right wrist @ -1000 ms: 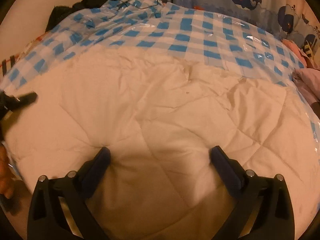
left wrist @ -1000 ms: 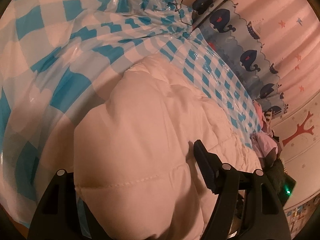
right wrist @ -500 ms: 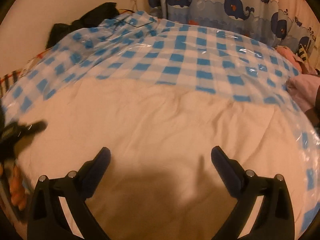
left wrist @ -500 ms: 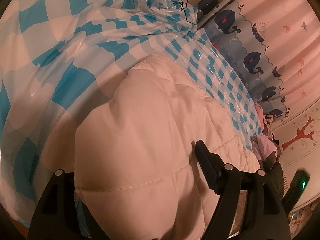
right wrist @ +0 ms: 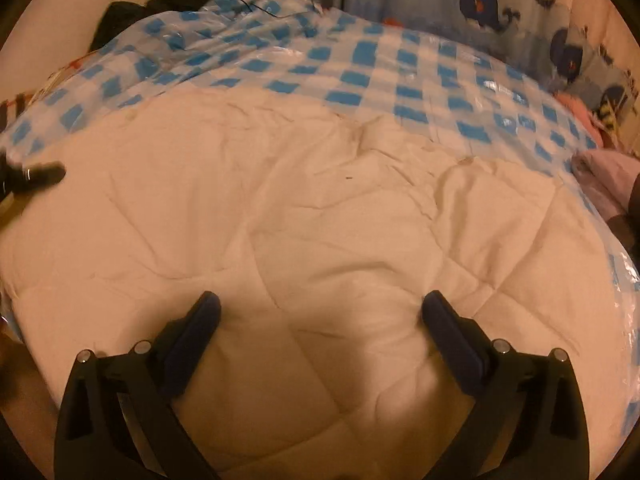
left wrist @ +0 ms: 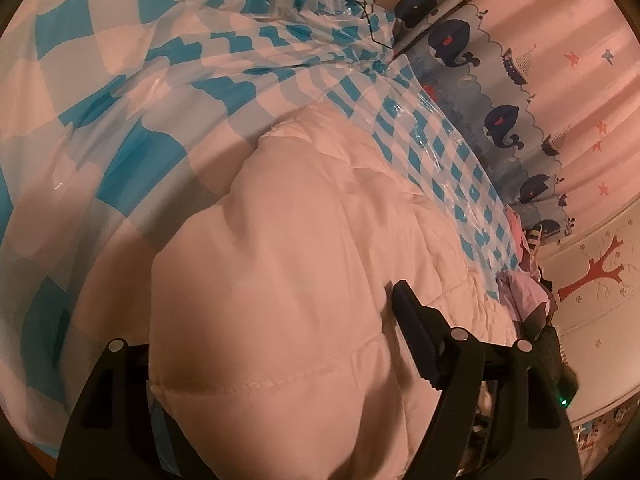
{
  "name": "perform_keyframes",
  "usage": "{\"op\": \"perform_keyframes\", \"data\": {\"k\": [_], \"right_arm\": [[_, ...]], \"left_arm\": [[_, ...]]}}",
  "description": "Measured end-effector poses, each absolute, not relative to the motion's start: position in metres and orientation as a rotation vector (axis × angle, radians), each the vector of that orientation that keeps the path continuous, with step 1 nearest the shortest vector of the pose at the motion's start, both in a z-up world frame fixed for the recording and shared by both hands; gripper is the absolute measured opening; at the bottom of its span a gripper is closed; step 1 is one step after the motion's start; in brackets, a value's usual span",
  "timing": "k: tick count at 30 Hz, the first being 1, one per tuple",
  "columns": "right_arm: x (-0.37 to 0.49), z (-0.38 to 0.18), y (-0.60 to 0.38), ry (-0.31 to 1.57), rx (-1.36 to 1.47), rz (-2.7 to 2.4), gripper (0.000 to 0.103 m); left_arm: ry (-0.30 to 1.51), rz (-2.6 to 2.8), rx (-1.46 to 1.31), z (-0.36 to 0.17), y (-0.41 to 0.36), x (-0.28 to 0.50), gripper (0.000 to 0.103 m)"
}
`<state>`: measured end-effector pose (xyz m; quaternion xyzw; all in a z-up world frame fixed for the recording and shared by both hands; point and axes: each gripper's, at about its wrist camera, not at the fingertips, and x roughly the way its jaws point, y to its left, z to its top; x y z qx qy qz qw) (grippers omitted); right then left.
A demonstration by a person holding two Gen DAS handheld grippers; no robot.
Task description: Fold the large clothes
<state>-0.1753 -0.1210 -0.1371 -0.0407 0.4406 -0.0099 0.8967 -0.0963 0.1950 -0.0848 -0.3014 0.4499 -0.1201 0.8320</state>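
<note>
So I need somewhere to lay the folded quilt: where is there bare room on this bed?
The blue checked sheet lies bare between the white quilt and the whale curtain. It is crowded at the far left corner with dark clothes, and at the right edge with pink clothes.

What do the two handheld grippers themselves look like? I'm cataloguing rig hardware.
Both are matte black plastic. The right gripper has two angular finger arms with open triangular cut-outs, small silver pivot pins and long dark navy pads. The left gripper shows the same frame, pins and a dark pad; its other finger is hidden. No cables, markings or sleeves are visible.
</note>
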Motion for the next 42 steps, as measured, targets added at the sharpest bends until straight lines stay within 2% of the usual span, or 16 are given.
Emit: {"op": "perform_keyframes", "data": {"k": [6, 10, 15, 20, 26, 31, 35, 42], "right_arm": [[-0.178, -0.117, -0.121, 0.895, -0.062, -0.02, 0.097], [-0.186, -0.129, -0.121, 0.889, -0.08, -0.02, 0.097], [-0.196, -0.087, -0.11, 0.828, -0.089, -0.026, 0.097], [-0.191, -0.102, -0.108, 0.875, -0.098, -0.027, 0.097], [-0.192, -0.101, -0.106, 0.856, -0.106, -0.026, 0.097], [-0.205, -0.096, -0.102, 0.797, -0.086, -0.027, 0.097], [-0.197, -0.106, -0.097, 0.837, -0.107, -0.035, 0.097], [-0.201, -0.106, -0.095, 0.819, -0.096, -0.038, 0.097]], "left_arm": [[0.949, -0.241, -0.632, -0.084, 0.196, -0.096, 0.071], [0.94, -0.242, -0.609, -0.082, 0.193, -0.097, 0.07], [0.936, -0.247, -0.615, -0.082, 0.194, -0.097, 0.07], [0.928, -0.263, -0.594, -0.08, 0.19, -0.098, 0.07], [0.916, -0.288, -0.627, -0.079, 0.193, -0.101, 0.054], [0.903, -0.323, -0.692, -0.08, 0.202, -0.101, 0.045], [0.898, -0.342, -0.701, -0.08, 0.201, -0.101, 0.041], [0.898, -0.37, -0.857, -0.089, 0.218, -0.099, 0.043]]}}
